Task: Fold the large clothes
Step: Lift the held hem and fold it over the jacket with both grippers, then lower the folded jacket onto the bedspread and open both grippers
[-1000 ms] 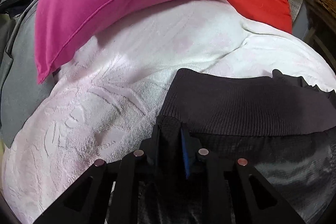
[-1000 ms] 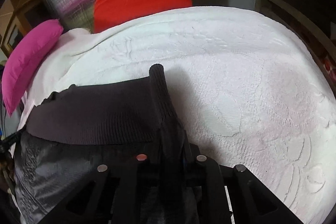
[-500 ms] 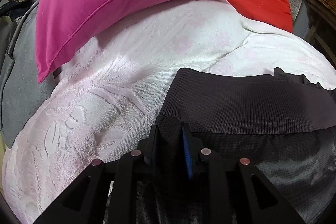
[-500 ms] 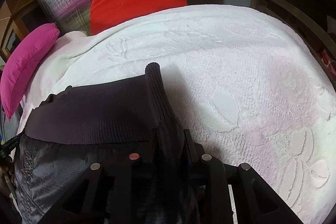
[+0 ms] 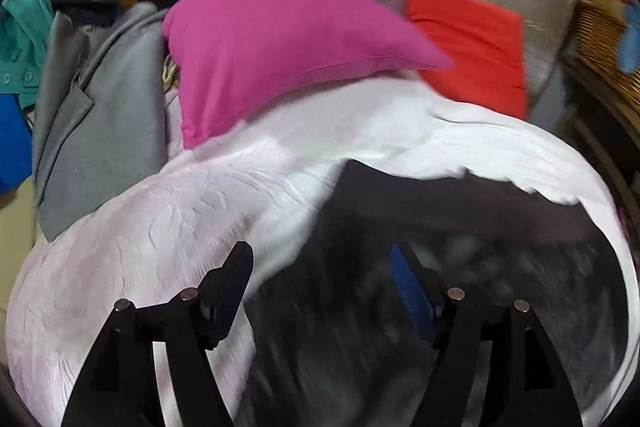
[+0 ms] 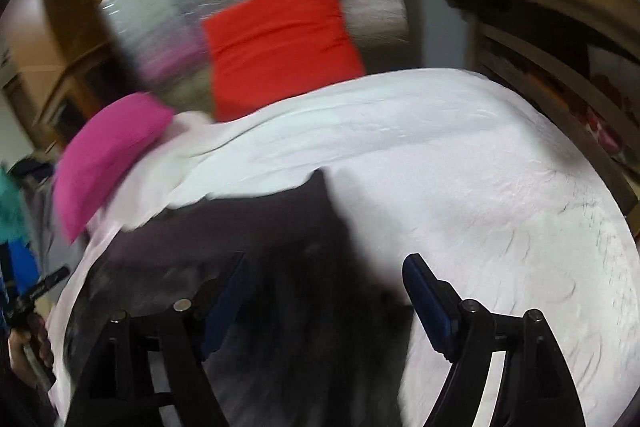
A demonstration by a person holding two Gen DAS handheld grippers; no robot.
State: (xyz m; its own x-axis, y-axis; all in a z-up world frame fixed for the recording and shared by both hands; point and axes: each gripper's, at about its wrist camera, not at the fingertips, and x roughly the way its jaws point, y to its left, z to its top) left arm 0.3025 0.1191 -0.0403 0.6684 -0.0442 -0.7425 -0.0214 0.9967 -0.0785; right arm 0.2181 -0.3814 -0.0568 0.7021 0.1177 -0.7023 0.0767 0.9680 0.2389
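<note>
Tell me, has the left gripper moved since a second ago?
Yes. The left gripper has backed away and up from the pink pillow, which now looks smaller; its jaws have just opened off the dark jacket.

Both fisheye views smear with motion blur — edges bend and darken, indoor light soft and even.

Dark jacket (image 5: 460,267) – ribbed hem band uppermost – flat on white bedspread (image 5: 160,227)

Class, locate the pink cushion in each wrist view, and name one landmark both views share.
Left wrist view: pink cushion upper centre, on the white bedspread.
Right wrist view: pink cushion at mid left edge.
Shared landmark: red cushion against the silver backing.
</note>
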